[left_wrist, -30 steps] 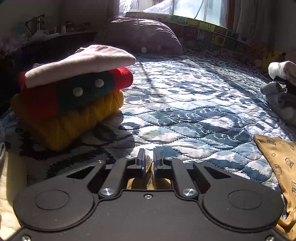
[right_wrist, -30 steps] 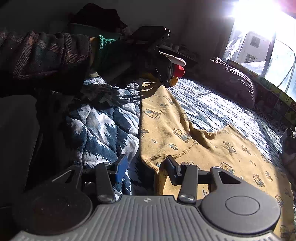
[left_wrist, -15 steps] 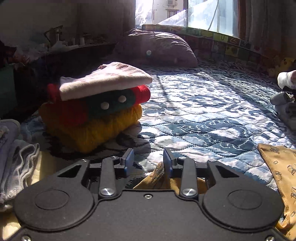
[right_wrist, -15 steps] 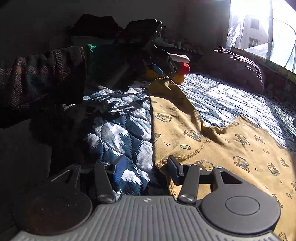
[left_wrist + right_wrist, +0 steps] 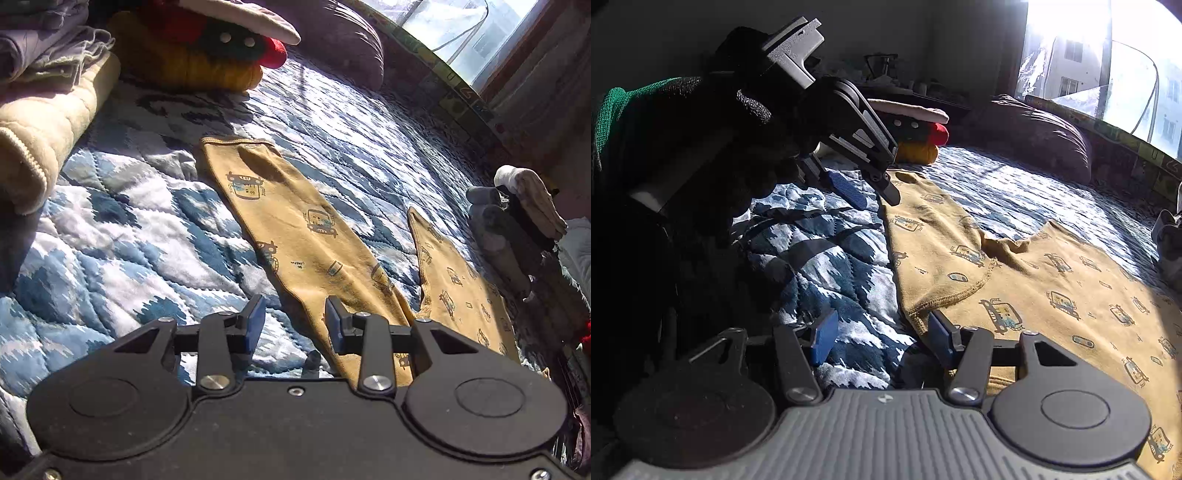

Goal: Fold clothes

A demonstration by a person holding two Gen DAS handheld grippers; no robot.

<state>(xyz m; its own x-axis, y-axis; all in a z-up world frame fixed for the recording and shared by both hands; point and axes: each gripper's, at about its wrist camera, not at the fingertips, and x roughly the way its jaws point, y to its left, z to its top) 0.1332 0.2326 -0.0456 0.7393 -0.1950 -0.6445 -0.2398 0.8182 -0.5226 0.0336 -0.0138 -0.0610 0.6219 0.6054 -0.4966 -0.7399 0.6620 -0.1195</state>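
Note:
Mustard-yellow printed trousers [image 5: 295,229] lie spread flat on the blue-and-white quilt [image 5: 122,236], both legs stretched out. My left gripper [image 5: 294,321] hangs open above the near leg's edge, holding nothing. The right wrist view shows the left gripper [image 5: 868,192], in a gloved hand, hovering over the leg's far cuff. My right gripper [image 5: 882,338] is open low over the quilt. Its right finger [image 5: 940,338] touches the stitched waistband edge of the trousers [image 5: 1015,280], and nothing sits between the jaws.
A stack of folded clothes [image 5: 207,48] in white, red-green and yellow sits at the far left, seen as the stack [image 5: 916,129] behind the left gripper. A beige fleece item [image 5: 44,129] lies left. Rolled grey clothes [image 5: 517,221] sit right. A dark pillow [image 5: 1041,136] lies by the window.
My left gripper opened and let go of the yellow trouser leg, then lifted and tilted downward. The leg now lies flat on the quilt. My right gripper stayed open near the waistband.

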